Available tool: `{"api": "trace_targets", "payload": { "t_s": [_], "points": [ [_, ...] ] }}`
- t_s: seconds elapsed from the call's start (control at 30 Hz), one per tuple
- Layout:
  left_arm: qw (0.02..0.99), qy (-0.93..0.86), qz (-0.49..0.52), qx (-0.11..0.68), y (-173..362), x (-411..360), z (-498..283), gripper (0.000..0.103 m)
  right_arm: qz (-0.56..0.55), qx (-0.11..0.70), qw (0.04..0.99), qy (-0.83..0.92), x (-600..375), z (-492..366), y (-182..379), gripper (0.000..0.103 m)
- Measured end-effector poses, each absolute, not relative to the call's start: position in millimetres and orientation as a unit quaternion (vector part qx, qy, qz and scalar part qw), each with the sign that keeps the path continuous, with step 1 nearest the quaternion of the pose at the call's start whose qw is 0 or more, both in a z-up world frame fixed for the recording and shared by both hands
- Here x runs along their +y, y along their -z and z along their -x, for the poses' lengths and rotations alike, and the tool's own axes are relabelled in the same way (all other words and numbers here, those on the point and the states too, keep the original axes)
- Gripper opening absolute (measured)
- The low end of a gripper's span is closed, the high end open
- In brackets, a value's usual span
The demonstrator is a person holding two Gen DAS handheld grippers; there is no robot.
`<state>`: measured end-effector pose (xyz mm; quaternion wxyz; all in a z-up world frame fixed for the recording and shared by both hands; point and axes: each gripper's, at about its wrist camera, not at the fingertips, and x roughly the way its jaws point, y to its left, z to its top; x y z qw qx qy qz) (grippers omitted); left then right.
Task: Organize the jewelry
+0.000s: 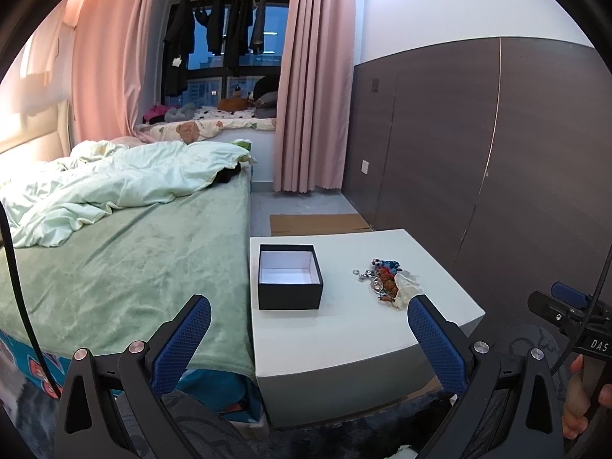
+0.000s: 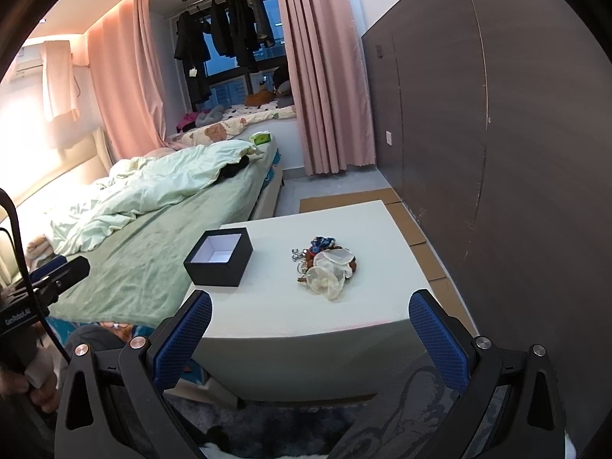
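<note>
The left gripper's black body, seen at the left edge of the right wrist view, carries the white lettering "GenRobot.AI", and the right gripper's body, at the right edge of the left wrist view, shows "DAS", the rest cut off. The left gripper (image 1: 309, 328) hangs short of the near edge of the white table (image 1: 344, 340), its blue-padded jaws spread wide, holding and touching nothing. On the table, toward the bed (image 1: 134, 252), stands a black box (image 1: 290, 282), lidless, with a bare white inside. Well apart from it, further right on the tabletop, lies the jewelry pile (image 2: 325, 266): silver rings, blue and brown pieces tangled together, with clear plastic bags on top. The right gripper (image 2: 310, 329) also hovers before the table's near edge, jaws wide apart, gripping nothing.
</note>
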<state>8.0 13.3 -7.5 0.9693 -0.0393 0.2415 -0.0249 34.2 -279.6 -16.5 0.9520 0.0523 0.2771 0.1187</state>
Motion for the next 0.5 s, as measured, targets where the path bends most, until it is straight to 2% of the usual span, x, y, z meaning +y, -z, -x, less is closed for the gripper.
{"api": "trace_targets", "payload": {
  "t_s": [0.5],
  "points": [
    [0.966, 0.023, 0.04, 0.253, 6.5, 17.1, -16.1, 0.103, -0.053, 0.281, 0.95, -0.122, -276.0, -36.4, 14.9, 0.103]
  ]
}}
